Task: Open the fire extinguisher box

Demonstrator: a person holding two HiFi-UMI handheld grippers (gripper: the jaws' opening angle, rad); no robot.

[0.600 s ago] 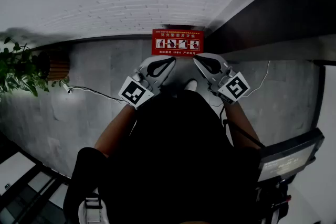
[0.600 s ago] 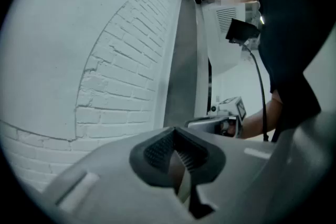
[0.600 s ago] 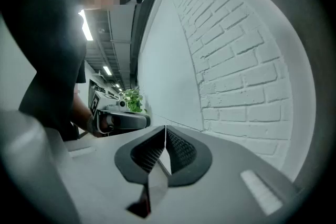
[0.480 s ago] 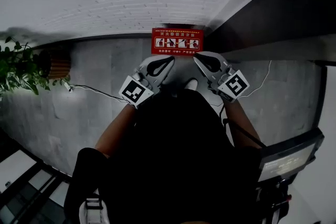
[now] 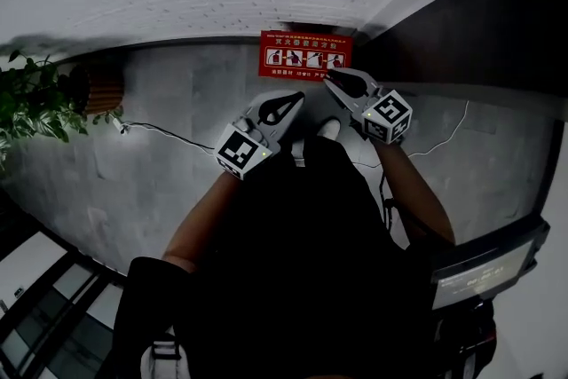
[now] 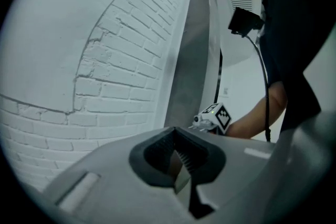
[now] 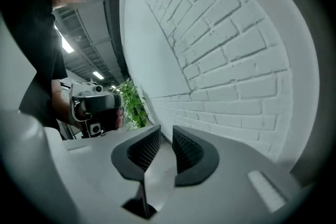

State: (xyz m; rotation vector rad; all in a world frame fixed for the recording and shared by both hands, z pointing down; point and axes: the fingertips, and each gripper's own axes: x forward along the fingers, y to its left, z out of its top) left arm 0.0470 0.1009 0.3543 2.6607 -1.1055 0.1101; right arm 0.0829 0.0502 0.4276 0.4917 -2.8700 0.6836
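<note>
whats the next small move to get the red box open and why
Probably ease the right gripper forward to the right end of the red box. Its jaws stand slightly apart with nothing between them, and in the head view its tip appears close to the box, not yet on it.

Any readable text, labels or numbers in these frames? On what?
Red fire extinguisher box, head view: white characters around a row of pictograms, too small to read.
Screen at lower right, head view: faint light lines, too blurred to read.
Nothing can be quoted as it reads.
</note>
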